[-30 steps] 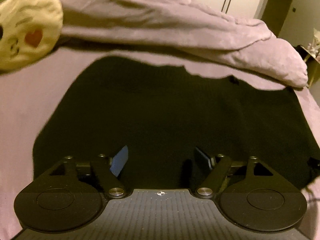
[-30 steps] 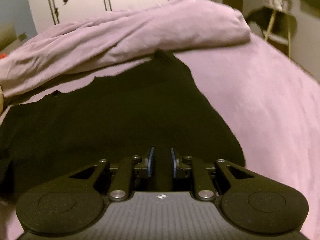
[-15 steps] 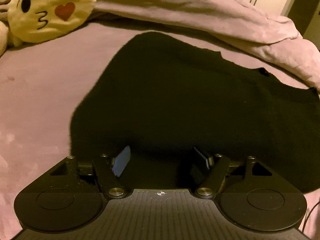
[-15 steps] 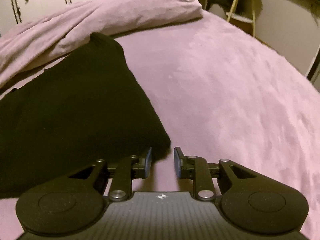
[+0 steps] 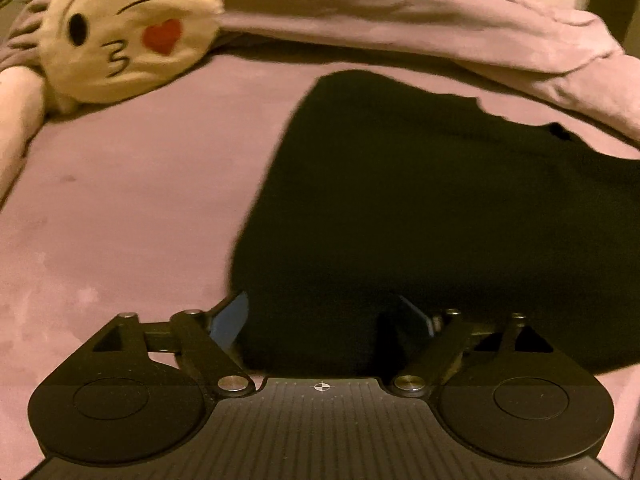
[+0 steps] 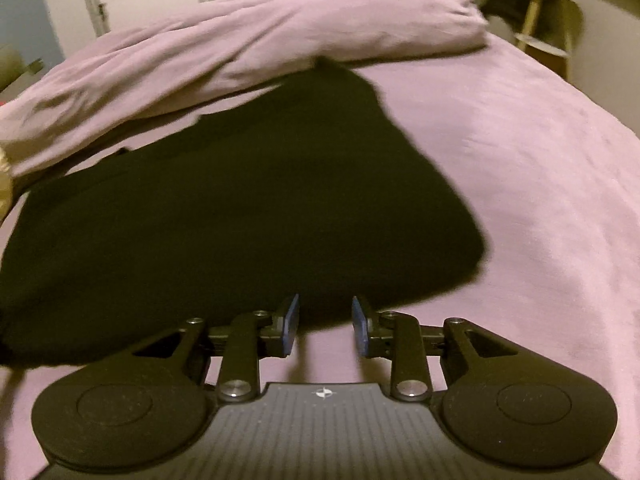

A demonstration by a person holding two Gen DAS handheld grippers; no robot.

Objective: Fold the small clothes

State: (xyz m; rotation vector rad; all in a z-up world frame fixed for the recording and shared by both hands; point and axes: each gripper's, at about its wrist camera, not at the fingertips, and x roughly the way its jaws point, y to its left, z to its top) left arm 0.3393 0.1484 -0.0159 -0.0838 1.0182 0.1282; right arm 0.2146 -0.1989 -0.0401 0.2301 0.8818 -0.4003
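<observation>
A black garment (image 5: 420, 208) lies spread flat on the pink bed sheet (image 5: 140, 200); it also shows in the right wrist view (image 6: 224, 216). My left gripper (image 5: 324, 320) is wide open over the garment's near left corner, with its left finger (image 5: 230, 318) at the cloth's edge. My right gripper (image 6: 325, 322) is open and empty at the garment's near right edge, just above the sheet (image 6: 520, 200). Nothing is held.
A bunched pink duvet (image 5: 400, 20) lies along the garment's far edge, also in the right wrist view (image 6: 240, 52). A yellow kissing-face emoji pillow (image 5: 128, 28) sits at the far left. A side table (image 6: 548, 20) stands beyond the bed's right side. White wardrobe doors are behind.
The left gripper has moved left to the garment's left corner. The right gripper was nearly shut over the cloth, drew back to the garment's right edge and has opened wider.
</observation>
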